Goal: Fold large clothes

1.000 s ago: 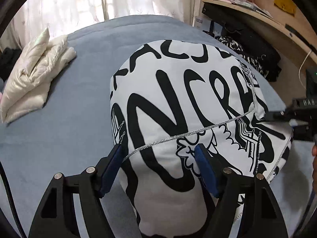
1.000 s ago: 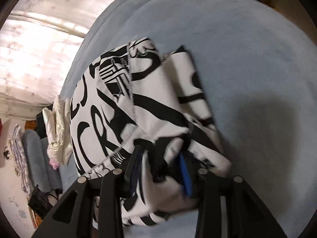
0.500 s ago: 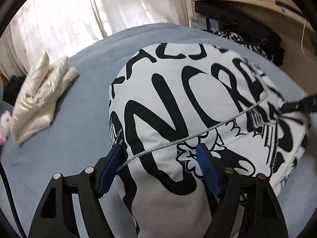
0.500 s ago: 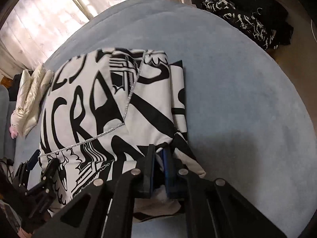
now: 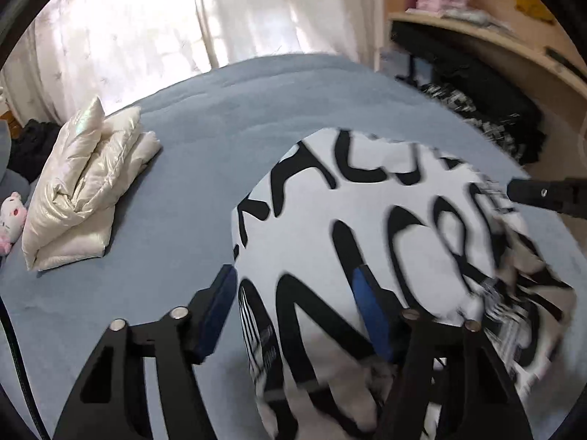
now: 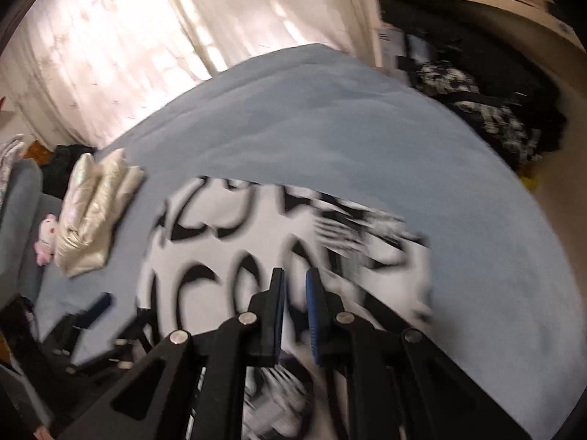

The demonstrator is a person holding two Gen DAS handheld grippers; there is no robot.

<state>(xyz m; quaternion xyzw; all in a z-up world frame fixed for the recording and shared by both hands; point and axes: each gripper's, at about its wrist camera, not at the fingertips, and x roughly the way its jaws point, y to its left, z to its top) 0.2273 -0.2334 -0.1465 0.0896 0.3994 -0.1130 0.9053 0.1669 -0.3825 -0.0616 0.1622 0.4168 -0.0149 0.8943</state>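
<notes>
While the white garment with big black lettering point(image 5: 385, 242) lies on the blue-grey bed point(image 5: 154, 293), both grippers have lifted. Left gripper point(image 5: 293, 304) has just narrowed, straddling the near edge ungripped; right gripper point(image 6: 295, 293) looks nearly shut, maybe pinching fabric, too blurry to tell. Probably the next fold starting.

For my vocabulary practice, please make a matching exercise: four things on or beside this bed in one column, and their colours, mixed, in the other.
1. puffer jacket
2. lettered garment
3. plush toy
4. bed cover

A. grey-blue
B. pink and white
C. shiny cream
D. white with black

Pairs: 1-C, 2-D, 3-B, 4-A
</notes>
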